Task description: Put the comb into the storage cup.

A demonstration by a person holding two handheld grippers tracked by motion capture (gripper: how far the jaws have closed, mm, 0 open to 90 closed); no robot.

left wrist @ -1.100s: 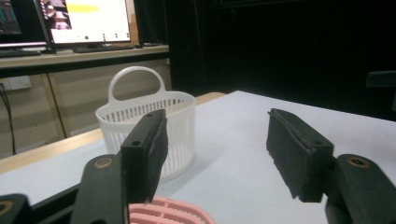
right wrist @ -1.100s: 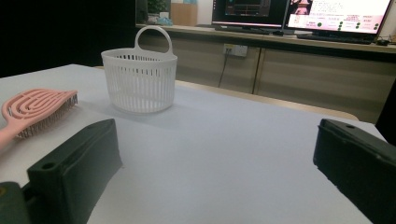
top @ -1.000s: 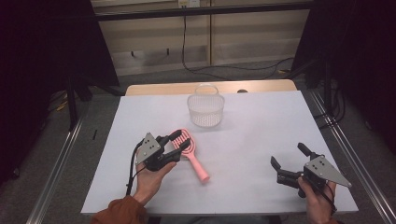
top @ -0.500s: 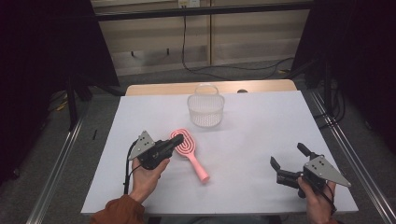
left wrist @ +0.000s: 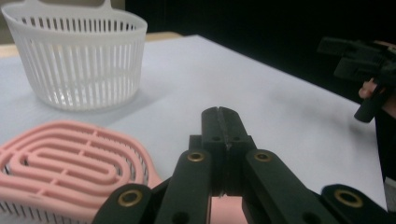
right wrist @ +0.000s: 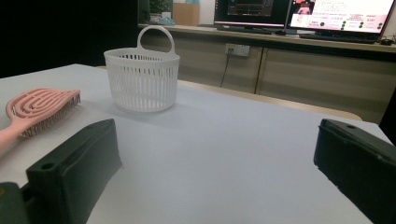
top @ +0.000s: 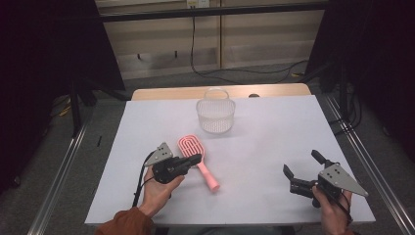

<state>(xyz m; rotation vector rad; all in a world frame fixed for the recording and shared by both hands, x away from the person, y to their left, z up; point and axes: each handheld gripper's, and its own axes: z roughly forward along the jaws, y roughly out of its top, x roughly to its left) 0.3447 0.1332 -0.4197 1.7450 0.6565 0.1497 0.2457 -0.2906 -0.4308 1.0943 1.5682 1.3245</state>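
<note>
On the white tabletop (top: 254, 147) the pink hairbrush (top: 197, 160) lies in front of the white basket (top: 216, 115), and the left tongs (top: 195, 159) are pressed together over its handle with nothing between them, so a lift risks coming up empty or nudging the brush askew. The right tongs (top: 303, 169) rest wide apart, well off to the side. The left gripper view shows the black tips meeting above the pink handle (left wrist: 224, 203), which the high view leaves unclear.

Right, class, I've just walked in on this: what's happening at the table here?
A person holds a gripper in each hand. The left gripper, jaws shut with nothing between them, sits over the handle of a pink brush lying on the table. The right gripper waits open. A white basket stands behind the brush.
</note>
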